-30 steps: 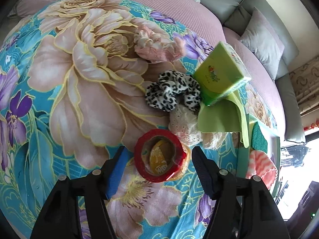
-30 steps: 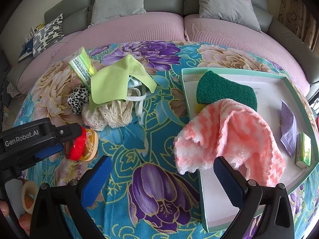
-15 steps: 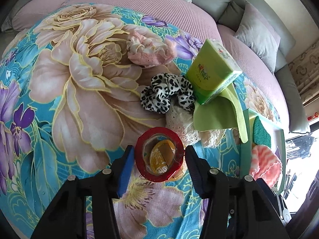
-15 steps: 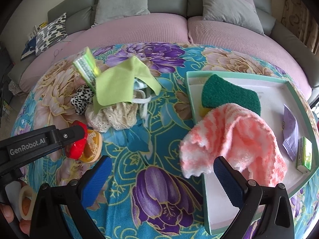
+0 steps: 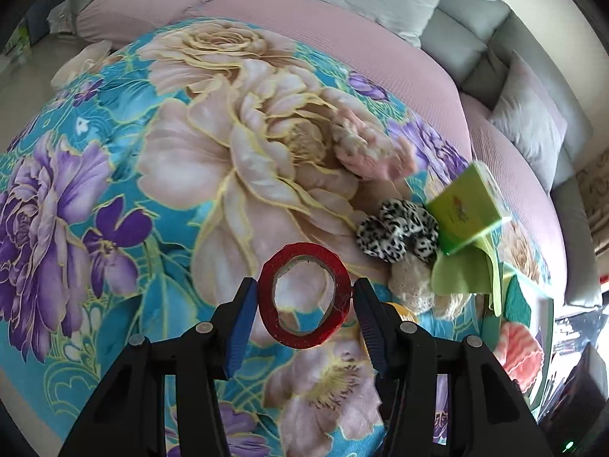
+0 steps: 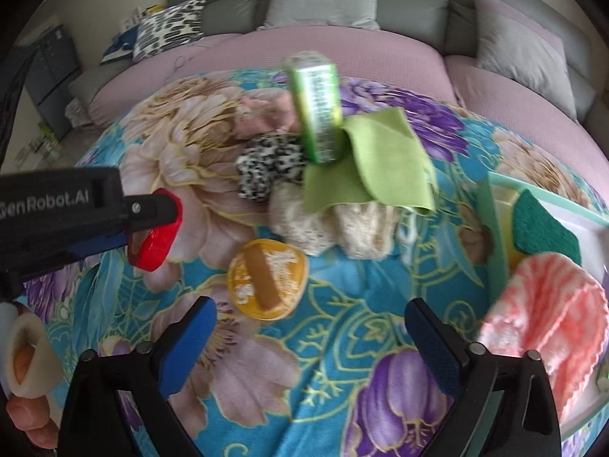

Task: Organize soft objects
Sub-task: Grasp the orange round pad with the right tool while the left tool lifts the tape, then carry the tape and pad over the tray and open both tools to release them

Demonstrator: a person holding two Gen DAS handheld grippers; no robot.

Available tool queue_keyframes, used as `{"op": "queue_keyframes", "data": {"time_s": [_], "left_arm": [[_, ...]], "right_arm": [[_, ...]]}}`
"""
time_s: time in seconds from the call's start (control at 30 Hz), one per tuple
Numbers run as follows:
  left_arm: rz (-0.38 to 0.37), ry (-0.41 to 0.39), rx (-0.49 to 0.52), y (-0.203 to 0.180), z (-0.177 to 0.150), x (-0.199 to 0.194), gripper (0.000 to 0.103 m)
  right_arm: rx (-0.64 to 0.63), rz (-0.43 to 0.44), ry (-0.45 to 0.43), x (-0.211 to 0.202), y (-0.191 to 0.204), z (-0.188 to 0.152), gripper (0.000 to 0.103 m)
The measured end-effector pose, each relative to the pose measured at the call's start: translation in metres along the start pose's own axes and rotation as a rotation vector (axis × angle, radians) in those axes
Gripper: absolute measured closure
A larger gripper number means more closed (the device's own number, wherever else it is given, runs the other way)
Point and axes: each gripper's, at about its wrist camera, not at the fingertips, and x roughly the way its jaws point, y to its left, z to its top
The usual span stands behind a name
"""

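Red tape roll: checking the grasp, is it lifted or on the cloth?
Lifted: the left gripper clamps the red tape roll clear of the tablecloth.

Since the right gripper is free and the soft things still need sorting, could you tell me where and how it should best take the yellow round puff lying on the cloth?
Grip the yellow puff across its rim from above. It lies flat with its band up, apart from the lace bundle, right before the open right gripper.

Floral cloth [image 6: 342, 342] covers the support surface. Resting directly on it: yellow pad [image 6: 266, 280], leopard scrunchie [image 6: 266, 169], cream lace item [image 6: 327, 224] (partly under green cloth [image 6: 377, 163]), teal-rimmed tray [image 6: 495, 228].
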Motion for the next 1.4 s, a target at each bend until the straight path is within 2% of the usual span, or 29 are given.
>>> {"op": "queue_keyframes", "data": {"time_s": [0.17,0.3,0.37,0.57,0.8,1.03,1.23,1.4], "left_arm": [[-0.005,-0.008,-0.027,0.016,0.001,-0.003,0.050],[-0.011,-0.009,-0.036,0.016,0.006,0.002,0.050],[-0.011,-0.006,-0.038,0.015,0.006,0.004,0.050],[-0.013,0.000,-0.039,0.017,0.006,0.005,0.050],[-0.015,-0.010,-0.032,0.015,0.007,0.004,0.050],[-0.036,-0.075,-0.022,0.010,0.009,-0.017,0.050],[-0.054,-0.154,0.016,-0.006,0.011,-0.045,0.050],[-0.067,-0.210,0.074,-0.028,0.009,-0.064,0.050]], "right_arm": [[-0.042,0.015,0.006,0.010,0.014,0.003,0.018],[-0.073,0.024,0.016,0.017,0.020,0.005,0.022],[-0.082,0.020,0.019,0.021,0.022,0.005,0.034],[-0.084,0.038,0.021,0.024,0.024,0.005,0.052],[-0.083,0.061,0.003,0.014,0.022,0.005,0.052],[-0.049,0.071,-0.095,-0.025,0.005,0.009,0.052],[0.002,0.034,-0.180,-0.064,-0.024,0.010,0.052],[0.074,-0.023,-0.214,-0.084,-0.056,0.011,0.052]]}}
